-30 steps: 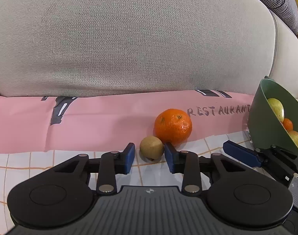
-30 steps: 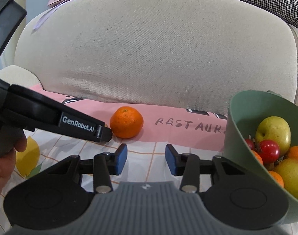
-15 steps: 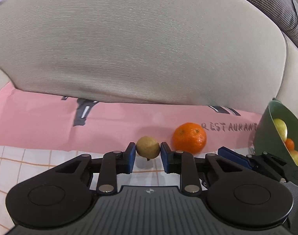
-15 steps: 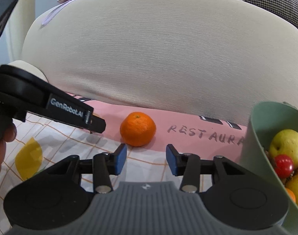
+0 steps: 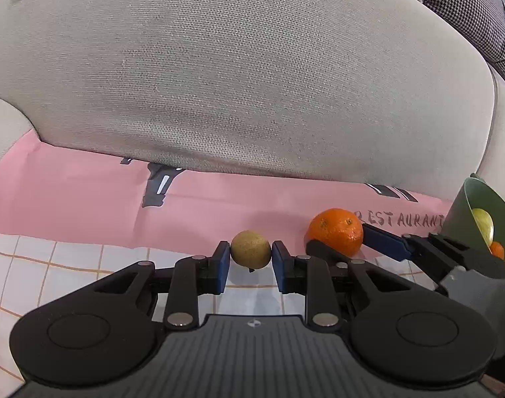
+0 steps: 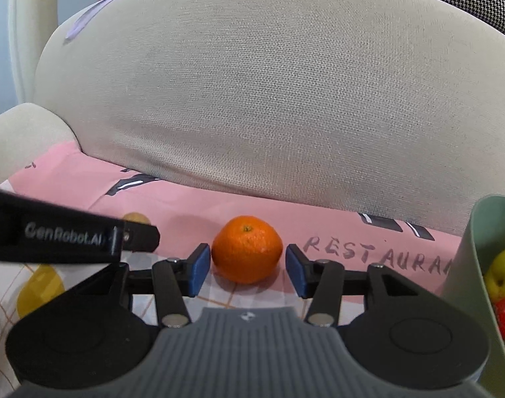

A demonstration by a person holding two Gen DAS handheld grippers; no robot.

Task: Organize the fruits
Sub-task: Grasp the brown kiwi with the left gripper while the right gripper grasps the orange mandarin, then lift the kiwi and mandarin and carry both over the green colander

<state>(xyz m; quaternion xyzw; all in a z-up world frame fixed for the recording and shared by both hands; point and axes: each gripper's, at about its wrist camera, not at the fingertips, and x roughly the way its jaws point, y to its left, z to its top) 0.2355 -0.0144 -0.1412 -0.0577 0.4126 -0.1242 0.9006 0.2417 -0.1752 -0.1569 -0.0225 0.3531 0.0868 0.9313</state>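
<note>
The left gripper (image 5: 251, 263) had clamped the small round tan-brown fruit (image 5: 251, 253) just off the checked cloth, ready for the sage-green plastic bowl (image 6: 468, 258) w/ other fruit, while the right gripper (image 6: 247, 270), jaws just widening, straddled the dimpled orange mandarin (image 6: 247, 248) untouched, prob. next.
</note>
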